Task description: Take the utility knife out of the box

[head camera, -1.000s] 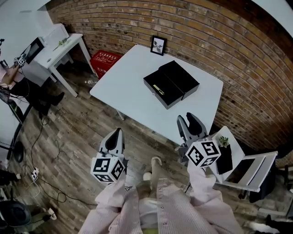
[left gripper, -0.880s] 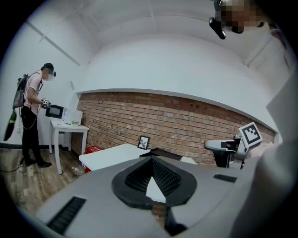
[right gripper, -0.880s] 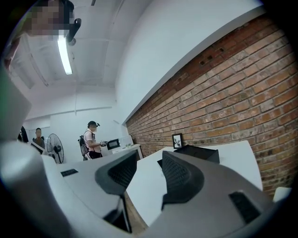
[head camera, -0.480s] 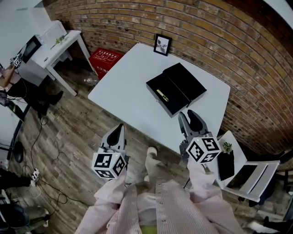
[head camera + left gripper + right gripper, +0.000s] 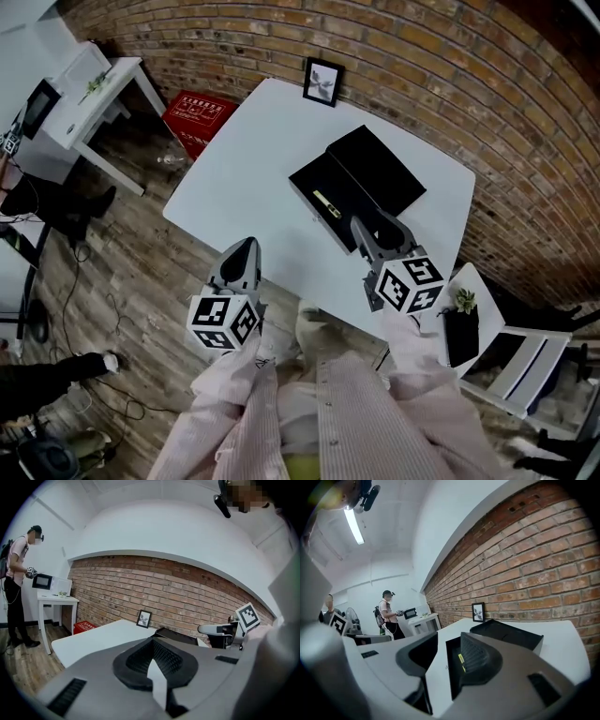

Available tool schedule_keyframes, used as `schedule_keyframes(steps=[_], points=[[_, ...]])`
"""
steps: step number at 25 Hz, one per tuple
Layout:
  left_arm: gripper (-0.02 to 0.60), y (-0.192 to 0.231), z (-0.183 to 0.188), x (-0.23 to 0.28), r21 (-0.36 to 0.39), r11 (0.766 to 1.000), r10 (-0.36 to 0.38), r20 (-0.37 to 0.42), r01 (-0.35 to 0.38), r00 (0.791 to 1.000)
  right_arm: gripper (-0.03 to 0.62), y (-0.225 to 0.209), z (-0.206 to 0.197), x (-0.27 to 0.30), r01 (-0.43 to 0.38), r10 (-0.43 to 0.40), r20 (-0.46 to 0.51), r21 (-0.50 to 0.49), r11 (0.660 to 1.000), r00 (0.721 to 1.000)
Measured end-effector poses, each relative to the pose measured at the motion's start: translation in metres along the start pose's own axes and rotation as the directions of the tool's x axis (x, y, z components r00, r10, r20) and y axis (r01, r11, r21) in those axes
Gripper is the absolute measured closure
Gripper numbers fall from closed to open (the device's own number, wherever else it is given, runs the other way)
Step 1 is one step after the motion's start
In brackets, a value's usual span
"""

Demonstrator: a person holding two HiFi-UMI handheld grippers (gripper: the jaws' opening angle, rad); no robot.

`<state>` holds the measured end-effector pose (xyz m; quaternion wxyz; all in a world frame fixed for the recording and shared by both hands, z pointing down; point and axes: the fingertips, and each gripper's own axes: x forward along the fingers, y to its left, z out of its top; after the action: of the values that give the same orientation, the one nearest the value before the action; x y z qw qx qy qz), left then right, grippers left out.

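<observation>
An open black box [image 5: 323, 199] lies on the white table [image 5: 244, 159], with its lid [image 5: 377, 172] resting against its right side. The utility knife [image 5: 325, 202] shows as a thin yellow strip inside the box. My right gripper [image 5: 375, 230] hangs open over the table's near edge, its tips just short of the box's near corner. Between its jaws in the right gripper view [image 5: 447, 644] I see the box [image 5: 453, 677] and the yellow knife [image 5: 461, 660]. My left gripper [image 5: 244, 248] is shut and empty at the table's front edge, left of the box.
A small framed picture [image 5: 322, 82] leans on the brick wall at the table's back. A red crate [image 5: 199, 114] and a white side table [image 5: 80, 94] stand at the left. A white chair [image 5: 502, 352] with a potted plant [image 5: 461, 302] is at the right. A person [image 5: 16, 573] stands by the side table.
Both grippers have moved forward toward the table. The right one has gone from short of the table's edge to over it, close to the box. Jaw states are unchanged.
</observation>
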<state>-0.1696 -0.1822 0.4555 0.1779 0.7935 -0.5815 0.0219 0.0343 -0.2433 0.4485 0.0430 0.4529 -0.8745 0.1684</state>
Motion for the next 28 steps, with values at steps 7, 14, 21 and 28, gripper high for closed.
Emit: schedule_keyframes(steps=[7, 14, 21, 28], points=[[0.589, 0.011, -0.002, 0.038, -0.008, 1.0, -0.008, -0.055, 0.007, 0.998, 0.439, -0.013, -0.016, 0.043, -0.059, 0.06, -0.134, 0.008, 0.998, 0.989], [0.589, 0.018, -0.009, 0.067, -0.035, 0.999, -0.01, -0.109, 0.006, 0.994, 0.439, -0.017, -0.037, 0.073, -0.133, 0.126, -0.286, -0.005, 0.991, 0.95], [0.589, 0.022, -0.017, 0.102, -0.057, 0.998, -0.031, -0.142, 0.023, 0.989, 0.439, -0.022, -0.051, 0.104, -0.156, 0.136, -0.383, -0.02, 0.988, 0.914], [0.589, 0.023, -0.028, 0.121, -0.098, 0.994, -0.068, -0.172, 0.052, 0.983, 0.441, -0.021, -0.069, 0.125, -0.194, 0.153, -0.506, -0.028, 0.981, 0.849]])
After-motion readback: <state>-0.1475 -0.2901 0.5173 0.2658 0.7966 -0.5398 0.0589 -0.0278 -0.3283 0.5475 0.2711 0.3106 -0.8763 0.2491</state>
